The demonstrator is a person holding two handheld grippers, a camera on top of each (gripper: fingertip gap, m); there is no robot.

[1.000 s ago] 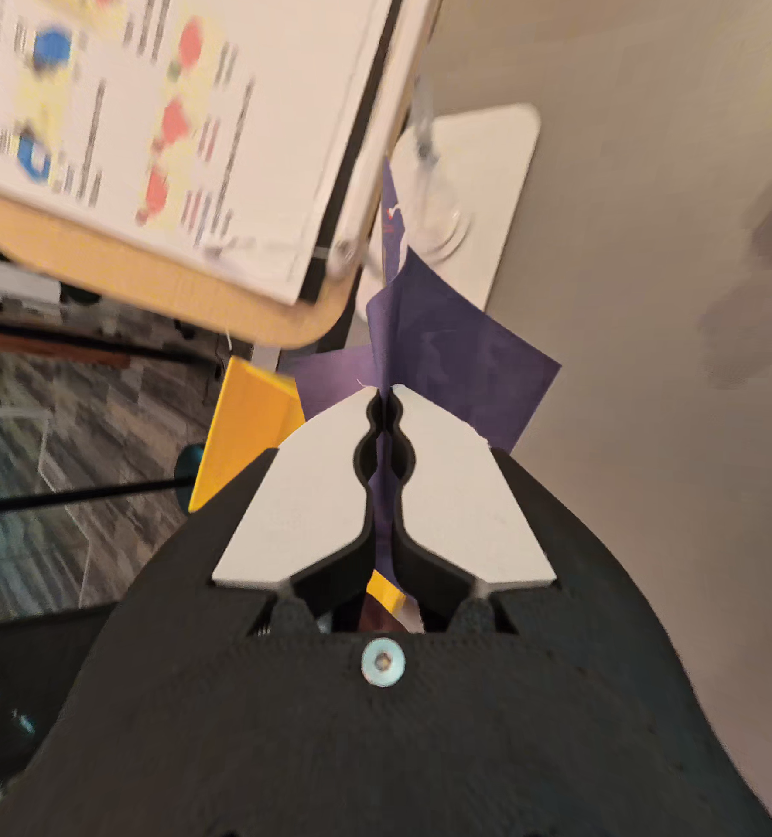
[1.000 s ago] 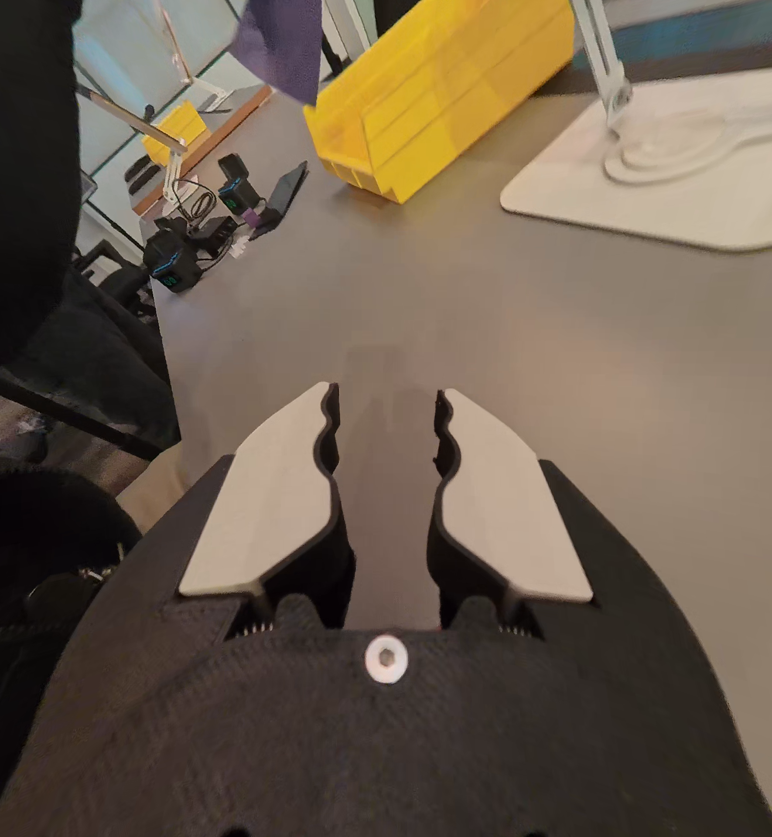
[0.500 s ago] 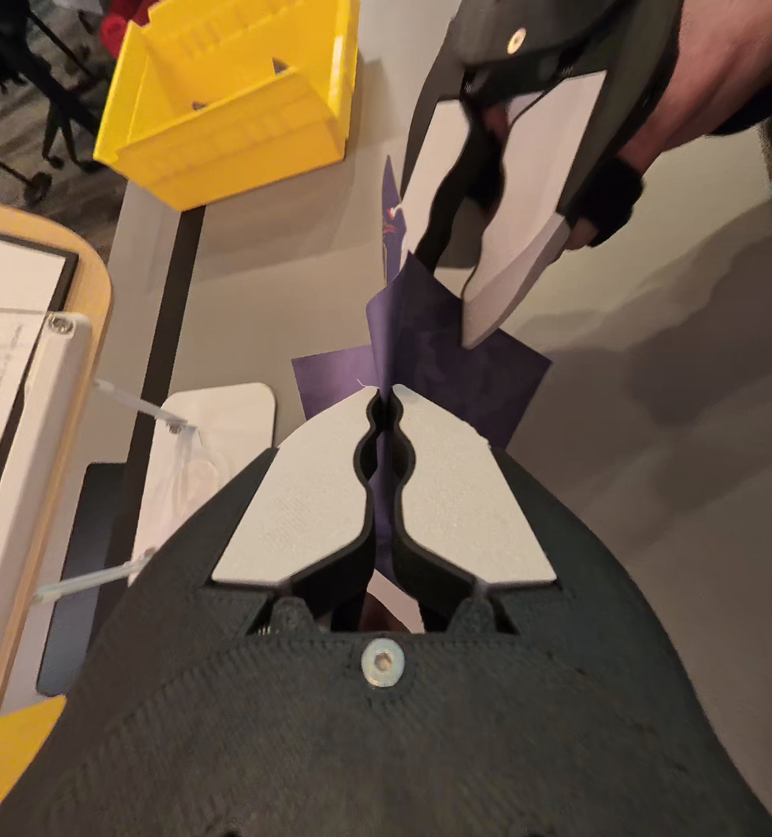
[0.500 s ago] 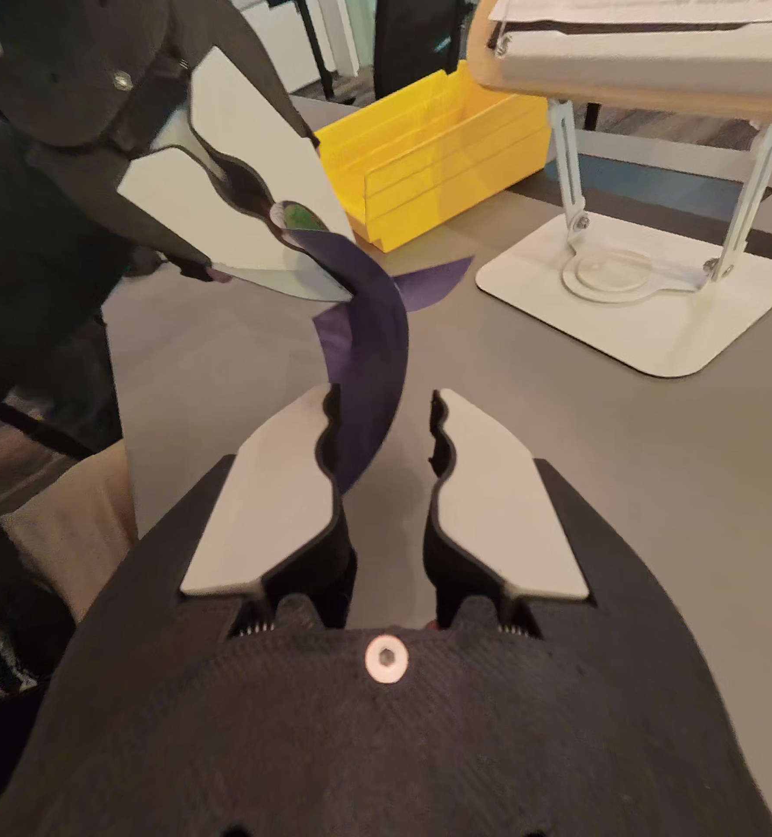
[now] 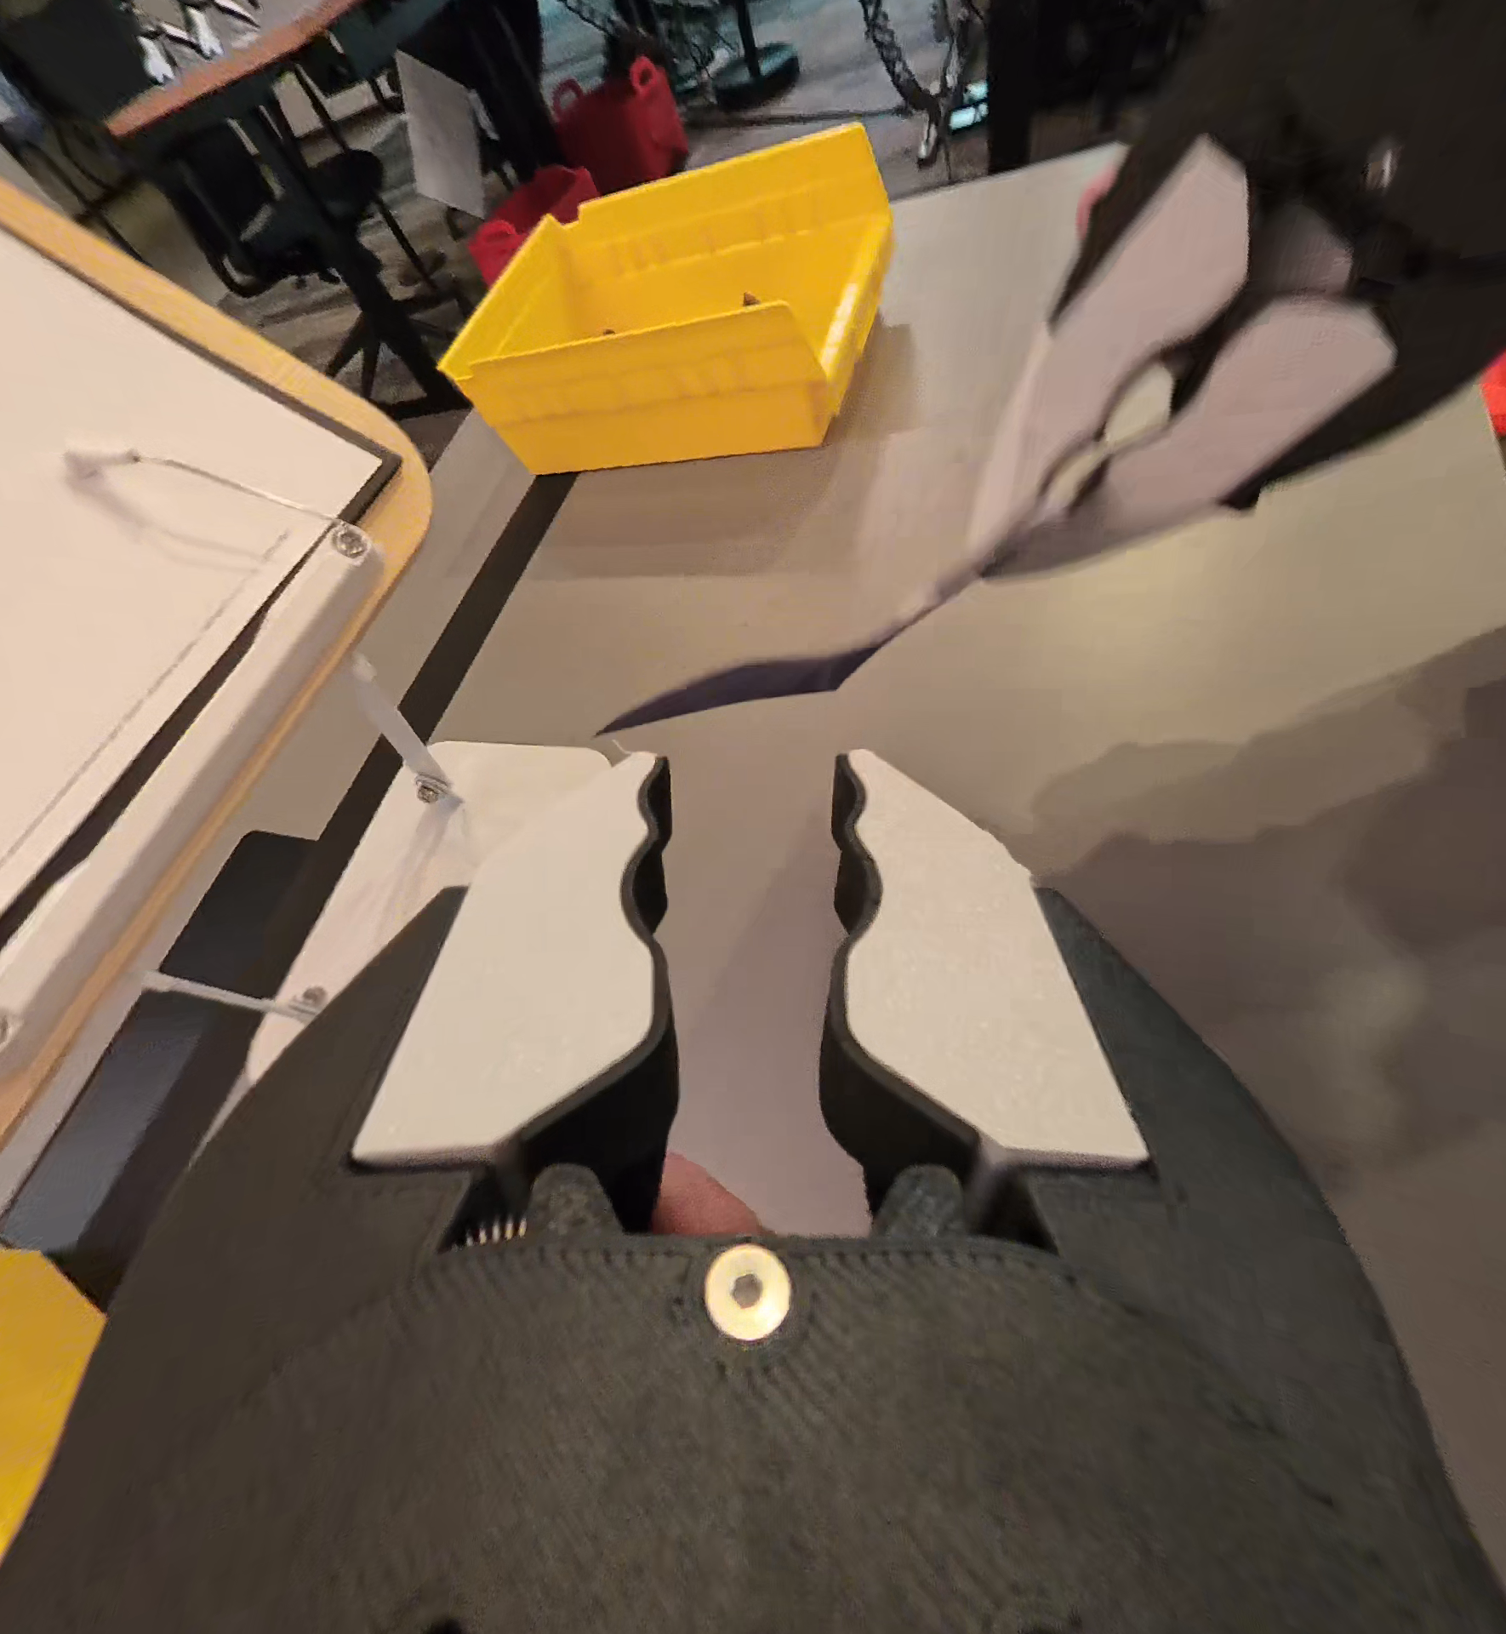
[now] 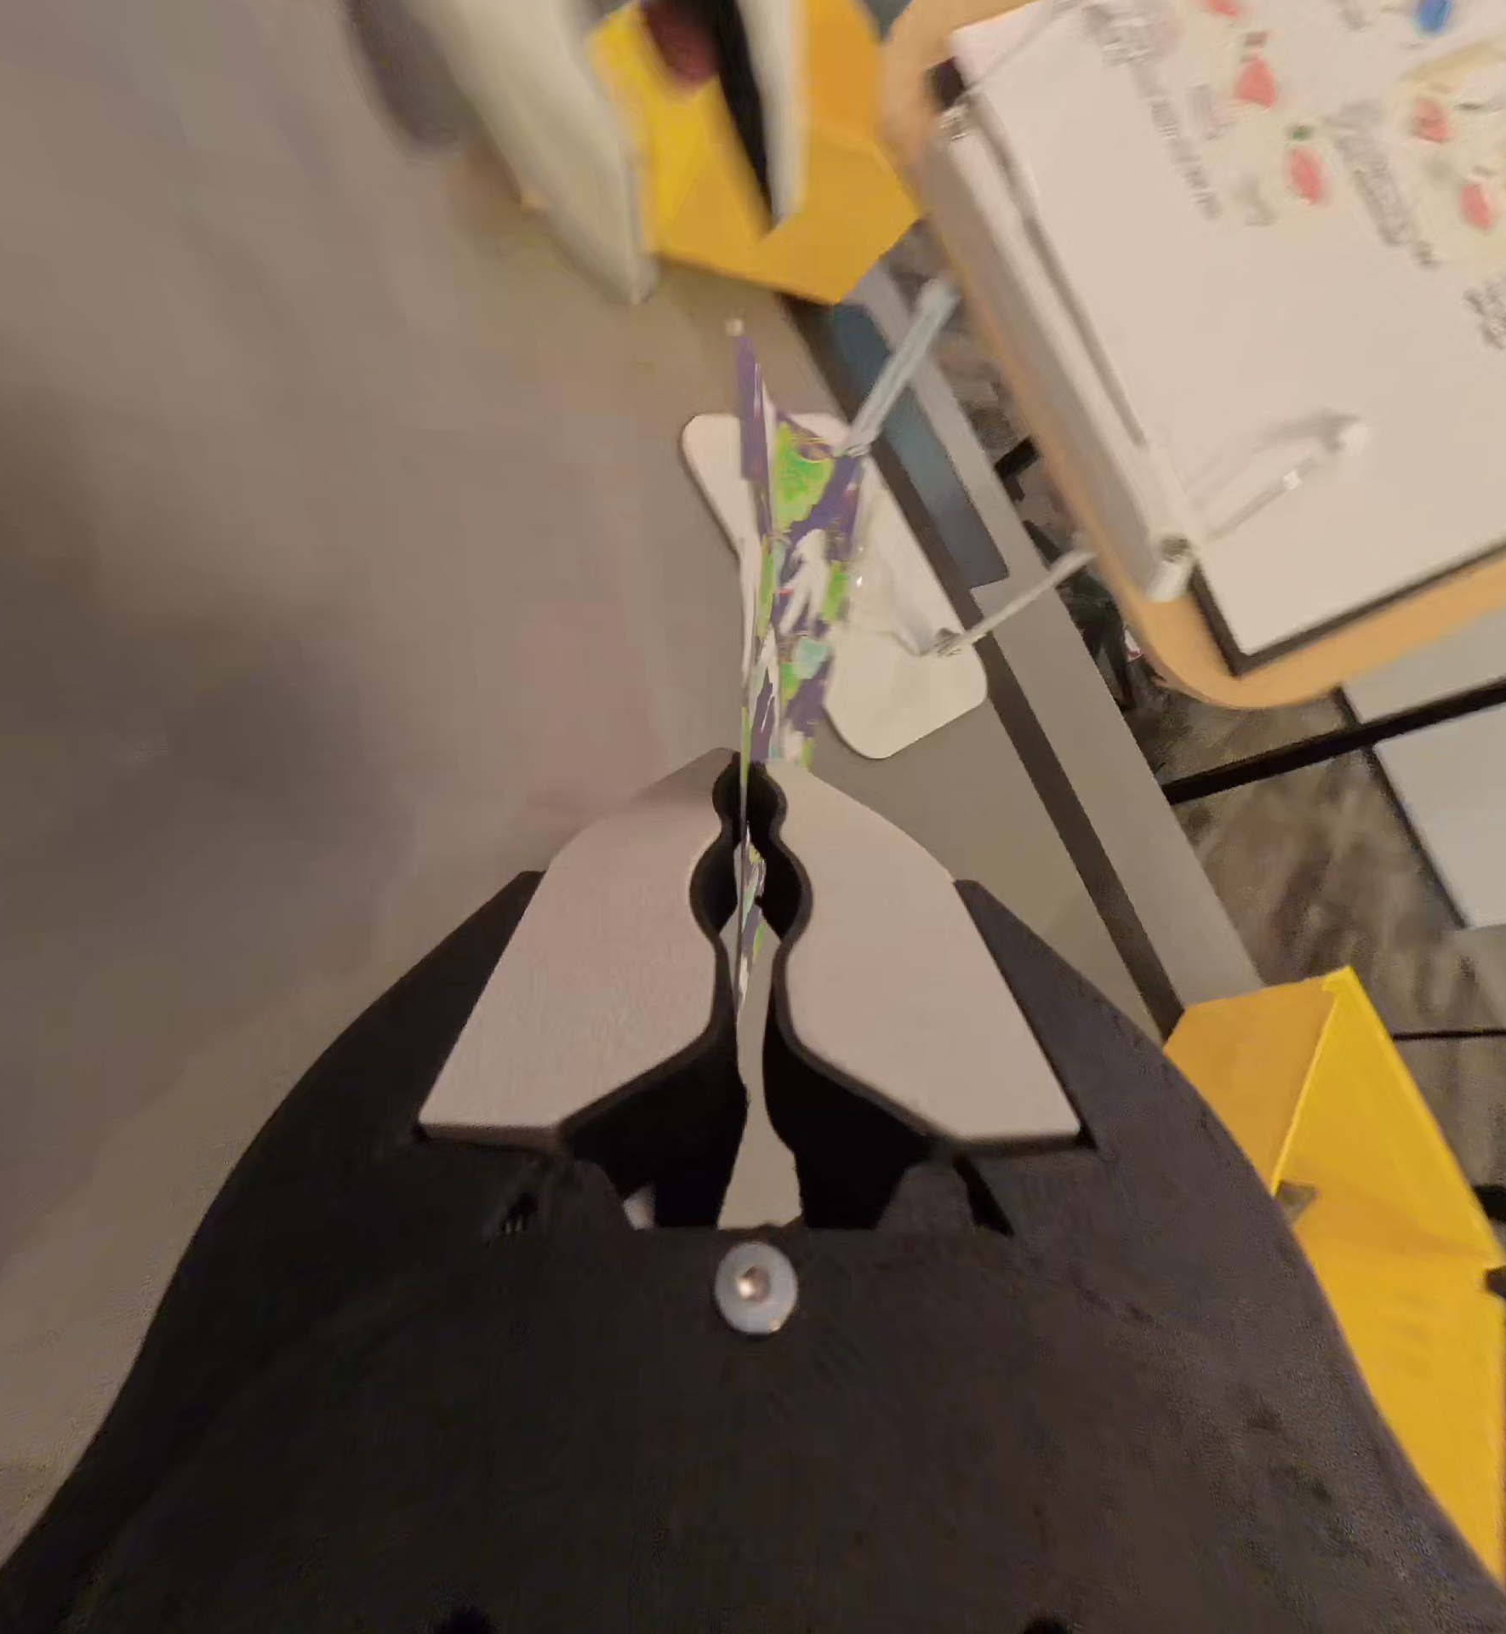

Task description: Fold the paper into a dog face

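Right wrist view, right tongs [image 6: 745,778] pinching one paper [image 6: 789,584], left tongs [image 5: 749,778] apart, two yellow bins [image 6: 1386,1176].

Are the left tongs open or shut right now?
Open: the left tongs show bare grey tabletop between their parted white fingers, gripping nothing.

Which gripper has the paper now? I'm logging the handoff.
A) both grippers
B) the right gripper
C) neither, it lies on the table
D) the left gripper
B: the right gripper is shut on the purple patterned paper, while the left gripper is open with nothing between its fingers.
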